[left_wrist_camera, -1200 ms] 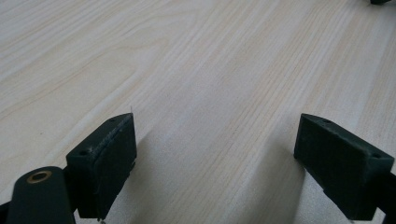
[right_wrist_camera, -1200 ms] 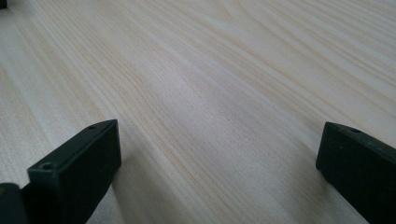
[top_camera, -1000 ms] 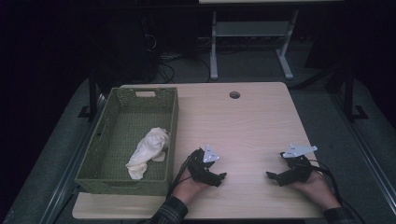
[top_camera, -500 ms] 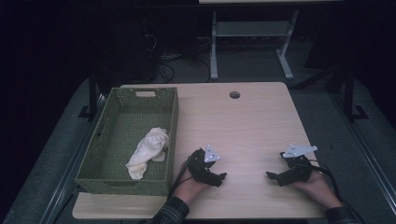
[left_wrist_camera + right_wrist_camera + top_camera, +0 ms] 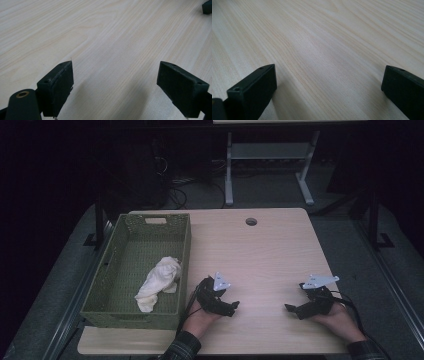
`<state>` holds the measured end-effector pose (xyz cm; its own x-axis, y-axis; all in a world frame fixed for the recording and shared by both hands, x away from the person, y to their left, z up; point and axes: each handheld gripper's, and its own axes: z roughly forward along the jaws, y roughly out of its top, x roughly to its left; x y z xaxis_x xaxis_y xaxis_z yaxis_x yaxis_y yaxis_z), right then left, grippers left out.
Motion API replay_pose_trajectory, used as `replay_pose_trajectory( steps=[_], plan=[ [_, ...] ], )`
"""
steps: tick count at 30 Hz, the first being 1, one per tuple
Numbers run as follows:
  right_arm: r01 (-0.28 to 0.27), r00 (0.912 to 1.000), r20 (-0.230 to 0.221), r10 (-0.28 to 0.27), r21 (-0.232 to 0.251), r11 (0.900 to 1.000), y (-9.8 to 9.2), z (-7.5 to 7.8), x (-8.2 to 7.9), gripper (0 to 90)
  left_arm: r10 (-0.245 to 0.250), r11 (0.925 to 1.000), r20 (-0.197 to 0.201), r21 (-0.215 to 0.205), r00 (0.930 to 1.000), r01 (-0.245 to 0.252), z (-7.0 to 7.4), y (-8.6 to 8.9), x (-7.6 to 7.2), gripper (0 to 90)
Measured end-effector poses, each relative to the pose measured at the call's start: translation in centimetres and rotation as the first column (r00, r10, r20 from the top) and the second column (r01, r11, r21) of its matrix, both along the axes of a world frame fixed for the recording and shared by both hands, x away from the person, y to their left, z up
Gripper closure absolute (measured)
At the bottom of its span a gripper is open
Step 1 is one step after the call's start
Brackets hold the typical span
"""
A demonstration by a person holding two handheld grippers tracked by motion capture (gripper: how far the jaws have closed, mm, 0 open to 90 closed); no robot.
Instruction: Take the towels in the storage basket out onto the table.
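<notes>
The left gripper [image 5: 233,306] is resting low over the table [image 5: 260,255] near the front edge, its 2 jaws standing wide apart with nothing but bare wood grain between them in the left gripper view [image 5: 115,85]. The right gripper [image 5: 291,310] is sitting well apart from it on the person's right, jaws likewise spread and gripping nothing, as the right gripper view [image 5: 329,87] is showing. The 2 tools are pointing roughly toward each other across an unoccupied stretch of tabletop.

Just beside the left gripper, on its outer side, the green woven basket [image 5: 117,262] is standing along the table's left edge. Inside it, the white cloth [image 5: 159,281] is lying crumpled against the near right wall, touching the basket floor.

The cloth is looking light, soft and limp, so it will probably sag and trail when lifted rather than hold its shape. It is unlikely to slip or break. The best hold is likely the raised, bunched fold at its upper end, where the jaws can pinch several layers at once; a grab at a thin trailing edge risks catching the basket weave.
</notes>
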<state>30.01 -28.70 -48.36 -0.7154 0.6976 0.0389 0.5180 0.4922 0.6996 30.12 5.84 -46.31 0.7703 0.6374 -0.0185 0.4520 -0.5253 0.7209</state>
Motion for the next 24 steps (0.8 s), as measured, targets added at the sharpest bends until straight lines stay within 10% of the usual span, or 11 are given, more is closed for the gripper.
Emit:
replay_pose_trajectory(
  steps=[24],
  plan=[
    [-0.004,1.0000,0.000,0.004,-0.001,1.000,0.0,0.0,0.0,0.0,-0.025,0.9996,-0.010,-0.011,0.9996,0.025,2.2,0.3,0.0,13.2]
  ],
)
